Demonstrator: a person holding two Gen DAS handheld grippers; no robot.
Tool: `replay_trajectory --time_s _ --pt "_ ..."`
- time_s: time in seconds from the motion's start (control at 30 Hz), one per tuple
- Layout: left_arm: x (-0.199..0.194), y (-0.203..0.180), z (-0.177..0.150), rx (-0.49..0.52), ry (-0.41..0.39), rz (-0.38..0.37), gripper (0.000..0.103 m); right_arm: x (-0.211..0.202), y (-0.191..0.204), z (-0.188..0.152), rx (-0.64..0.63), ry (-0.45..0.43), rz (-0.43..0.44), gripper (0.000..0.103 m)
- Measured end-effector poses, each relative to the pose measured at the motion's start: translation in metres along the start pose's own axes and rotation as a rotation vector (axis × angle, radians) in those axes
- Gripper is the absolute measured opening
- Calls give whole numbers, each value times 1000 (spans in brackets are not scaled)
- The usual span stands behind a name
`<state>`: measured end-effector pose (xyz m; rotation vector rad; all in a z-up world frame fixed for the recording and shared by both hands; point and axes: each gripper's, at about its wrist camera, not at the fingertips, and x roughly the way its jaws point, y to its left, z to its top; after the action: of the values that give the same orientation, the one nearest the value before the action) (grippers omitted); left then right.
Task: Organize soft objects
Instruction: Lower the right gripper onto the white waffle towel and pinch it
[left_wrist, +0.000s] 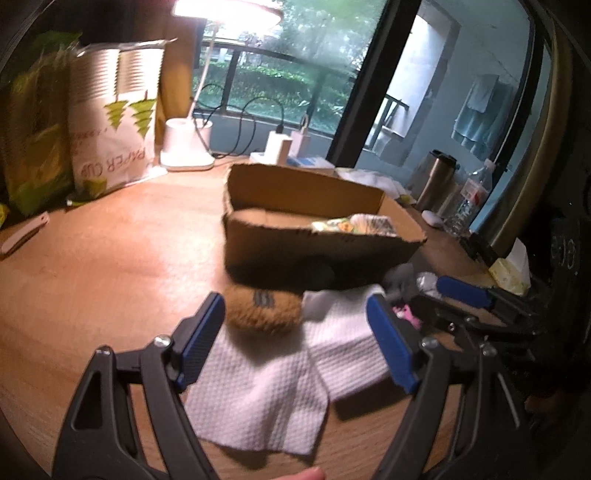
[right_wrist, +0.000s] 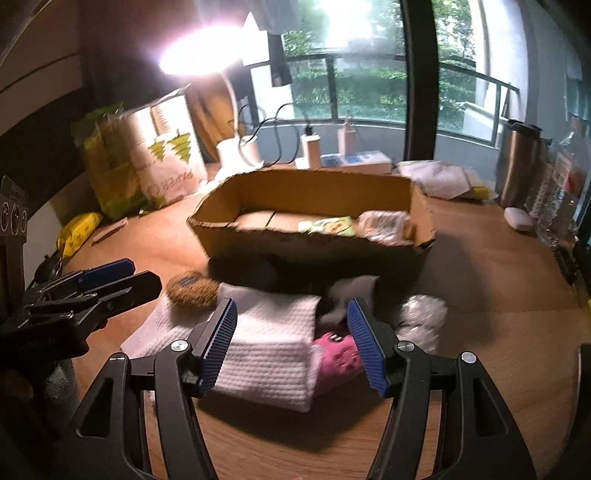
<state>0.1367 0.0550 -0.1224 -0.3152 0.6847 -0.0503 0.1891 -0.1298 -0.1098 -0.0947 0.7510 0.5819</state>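
- White waffle-weave cloth: lies loosely folded on the wooden table, just in front of the cardboard box. It looks light and limp, likely to sag and unfold when lifted; a pinch on a doubled fold or a bunched edge should hold better than a single layer.
- Brown fuzzy item: rests on the cloth's far left corner, touching it, close against the box wall. It appears soft and compressible, so a grip across its middle would suit.
- Pink item, grey item and a crinkled pale bundle: clustered beside the cloth's right edge; details are blurred.
- Box: open-topped, already holding a few packets at its right end.
- Left gripper: jaws spread wide, hovering over the cloth and brown item, holding nothing.
- Right gripper: jaws spread wide above the folded cloth and pink item, empty.
- Background: lamp, paper-cup bag, steel flask.
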Motion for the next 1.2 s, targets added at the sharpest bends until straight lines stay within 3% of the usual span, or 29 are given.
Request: replay_trajectory --time_s 0.4,0.73,0.87,0.93,1.2 --pt "-5 28 -25 -45 25 24 80 31 35 -17 -62 65 46 65" --pt "0 37 -32 -35 52 51 80 64 47 -35 -150 116 -5 64" --pt "3 33 -32 -26 63 50 80 68 48 -40 -180 136 2 21" --pt "5 29 -32 -14 71 50 80 66 48 -41 -192 132 10 7" --pt "18 16 -39 38 120 68 80 29 34 -31 -165 58 47 4"
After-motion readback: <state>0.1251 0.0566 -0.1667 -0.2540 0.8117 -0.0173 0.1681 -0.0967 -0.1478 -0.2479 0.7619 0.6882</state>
